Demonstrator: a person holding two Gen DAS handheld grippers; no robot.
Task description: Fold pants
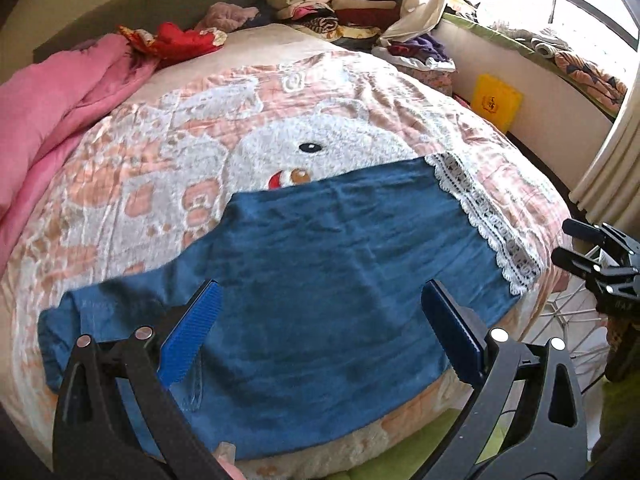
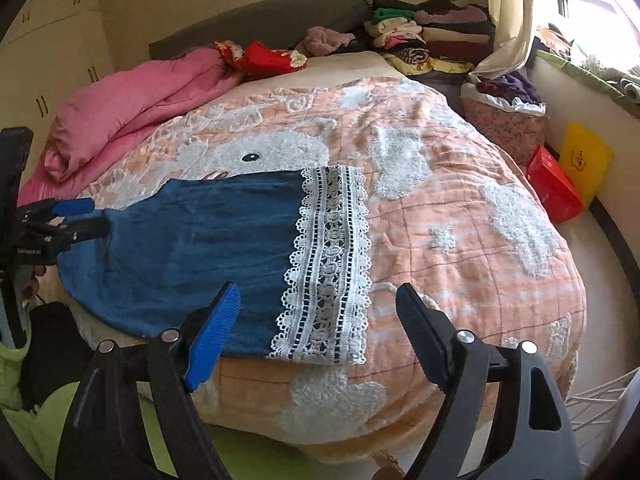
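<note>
Blue-padded fingers of the left gripper (image 1: 320, 332) fill the bottom of the left wrist view, spread wide and pinching nothing, with the blue pants (image 1: 312, 280) lying beneath them. In the right wrist view the right gripper (image 2: 318, 340) stands equally spread and empty at the bottom of the frame, above the white lace hem (image 2: 328, 264).

Across the lower middle of both frames the pants lie flat on the peach patterned bedspread (image 2: 460, 200), apparently already doubled leg on leg, hem toward the right.

Judging by the empty tongs, one fold has been laid and released. A next fold would call for pinching the hem end and carrying it toward the waist end at lower left.
</note>
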